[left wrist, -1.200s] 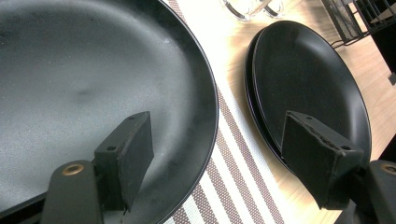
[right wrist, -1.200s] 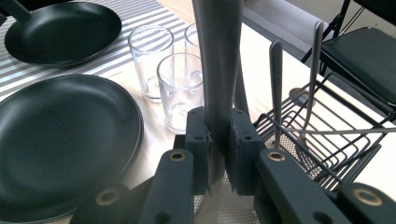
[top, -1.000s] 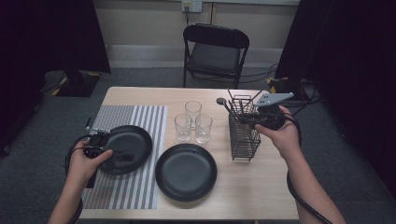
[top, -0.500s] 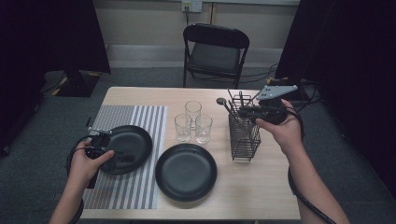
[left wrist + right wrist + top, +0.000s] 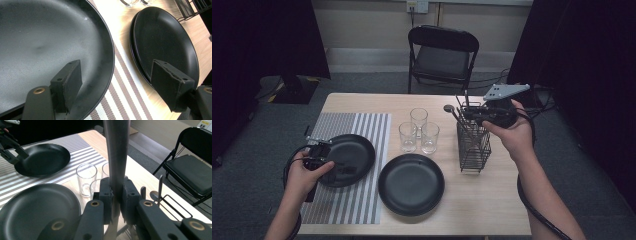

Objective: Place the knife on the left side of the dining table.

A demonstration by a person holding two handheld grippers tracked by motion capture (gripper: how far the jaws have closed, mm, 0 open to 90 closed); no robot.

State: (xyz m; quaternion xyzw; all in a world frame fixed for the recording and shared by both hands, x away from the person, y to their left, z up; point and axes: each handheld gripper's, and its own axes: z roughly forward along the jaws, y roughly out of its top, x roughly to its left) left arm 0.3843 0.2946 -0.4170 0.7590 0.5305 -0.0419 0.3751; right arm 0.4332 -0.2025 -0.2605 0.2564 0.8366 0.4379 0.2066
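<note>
On table, two black plates (image 5: 411,184), three glasses (image 5: 418,131), right gripper (image 5: 116,195) jaws clamped on utensil handle (image 5: 116,150), left gripper (image 5: 117,82) jaws apart.

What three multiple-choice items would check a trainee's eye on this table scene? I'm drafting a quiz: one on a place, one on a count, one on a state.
1. Where does the wire caddy stand?
A. on the striped mat
B. on bare wood, right of the glasses
C. on the chair

2. How many clear glasses are on the table?
A. two
B. three
C. five

3. How are the right tongs?
A. shut on a grey utensil handle
B. wide open
C. lying on a plate

Key: 1 B, the high view shows it on wood beside the glasses; 2 B, three stand clustered; 3 A, the pads clamp the utensil handle.
</note>
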